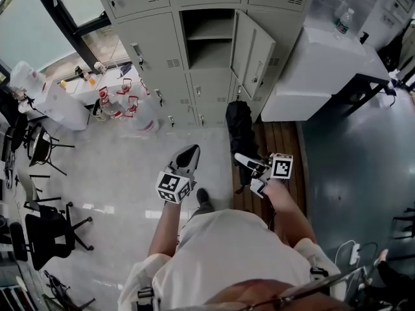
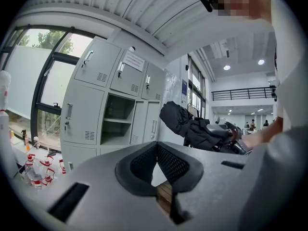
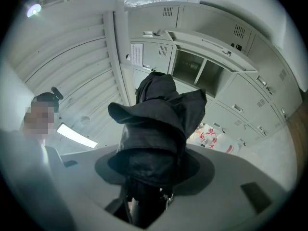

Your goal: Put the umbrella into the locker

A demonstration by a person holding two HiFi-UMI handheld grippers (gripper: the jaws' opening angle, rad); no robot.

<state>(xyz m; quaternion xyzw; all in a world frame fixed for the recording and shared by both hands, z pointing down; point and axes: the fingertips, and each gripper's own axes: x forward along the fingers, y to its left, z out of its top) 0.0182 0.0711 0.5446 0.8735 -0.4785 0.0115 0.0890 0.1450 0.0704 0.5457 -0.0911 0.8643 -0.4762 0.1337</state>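
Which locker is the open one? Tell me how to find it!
Look at the wall of grey lockers by the big window. In the middle row, the open locker has its door swung out to the right and a shelf inside; all its neighbours are shut.

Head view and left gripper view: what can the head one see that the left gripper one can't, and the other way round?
Only the head view shows the water bottle on the white table and the black office chair on the pale floor.

Only the left gripper view shows the ceiling lights, the balcony railing and the trees outside the window.

Both show the open locker, the black umbrella and the red-and-white bottles near the lockers.
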